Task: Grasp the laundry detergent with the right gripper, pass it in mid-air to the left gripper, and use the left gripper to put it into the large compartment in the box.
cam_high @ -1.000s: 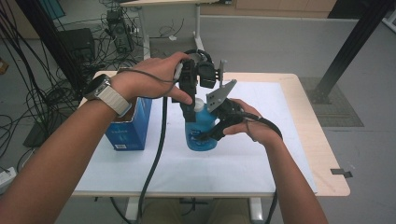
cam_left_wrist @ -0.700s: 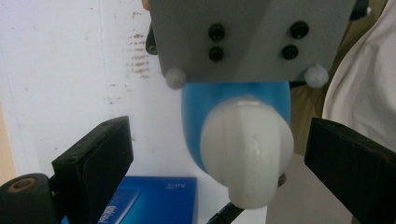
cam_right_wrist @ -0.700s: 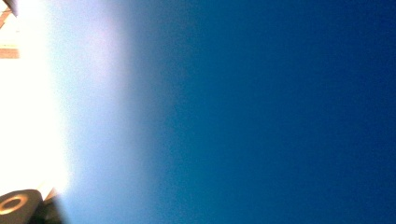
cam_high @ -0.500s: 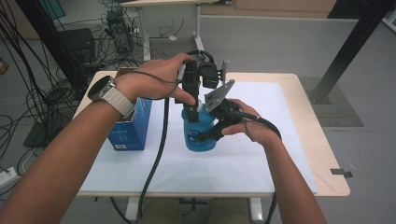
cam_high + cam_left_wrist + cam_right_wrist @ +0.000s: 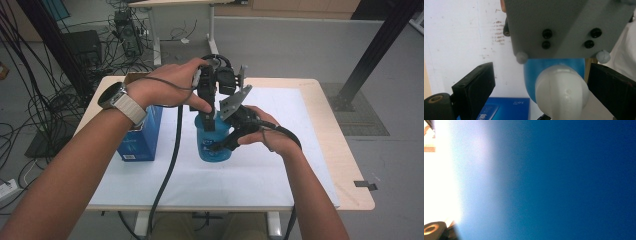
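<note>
A blue bottle [image 5: 212, 147] with a white cap [image 5: 561, 95] stands upright on the white mat [image 5: 280, 175]. My right gripper [image 5: 218, 141] holds its body from the right side, shut on it. The right gripper view is close against the bottle's blue wall [image 5: 561, 180]. From above, my left gripper [image 5: 210, 121] points down over the bottle's top. Its two black jaws stand open on either side of the cap, with a gap on the left. The right gripper's grey plate [image 5: 564, 25] covers the upper part of the left gripper view.
A blue carton [image 5: 142, 135] stands on the mat just left of the bottle, under my left forearm. The mat's right half and front strip are bare. Cables and desk legs lie on the floor behind the table [image 5: 345, 165].
My left gripper has sunk a little over the bottle's top. The right gripper and the bottle have barely moved.
</note>
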Demonstrator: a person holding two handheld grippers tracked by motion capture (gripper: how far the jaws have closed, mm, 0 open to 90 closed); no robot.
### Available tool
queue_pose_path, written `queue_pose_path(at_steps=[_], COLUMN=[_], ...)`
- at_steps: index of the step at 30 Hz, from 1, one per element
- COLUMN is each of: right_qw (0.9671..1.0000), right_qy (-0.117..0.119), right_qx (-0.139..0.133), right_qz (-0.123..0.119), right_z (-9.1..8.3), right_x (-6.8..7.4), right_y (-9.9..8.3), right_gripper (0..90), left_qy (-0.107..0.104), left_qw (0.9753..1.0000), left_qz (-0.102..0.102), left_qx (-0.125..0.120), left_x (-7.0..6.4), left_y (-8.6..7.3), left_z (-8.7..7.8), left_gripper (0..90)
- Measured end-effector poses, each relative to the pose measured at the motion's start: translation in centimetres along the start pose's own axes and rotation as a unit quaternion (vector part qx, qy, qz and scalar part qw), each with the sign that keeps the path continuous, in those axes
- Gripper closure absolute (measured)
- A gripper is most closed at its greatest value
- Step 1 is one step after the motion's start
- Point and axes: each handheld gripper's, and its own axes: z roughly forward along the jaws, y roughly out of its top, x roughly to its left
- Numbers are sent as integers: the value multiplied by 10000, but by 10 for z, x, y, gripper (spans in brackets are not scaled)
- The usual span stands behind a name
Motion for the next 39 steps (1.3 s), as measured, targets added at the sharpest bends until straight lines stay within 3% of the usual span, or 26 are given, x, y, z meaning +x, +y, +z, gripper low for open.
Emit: queue_pose_path(at_steps=[39], right_qw=[9999], right_qy=[23], right_qx=[-68], right_qz=[89], right_z=[-1], right_x=[-2], right_y=[-2], right_gripper=[435], left_qy=[-12], left_qw=[10000], left_qz=[-6], left_qx=[8], left_x=[0], left_y=[1], left_z=[1], left_gripper=[83])
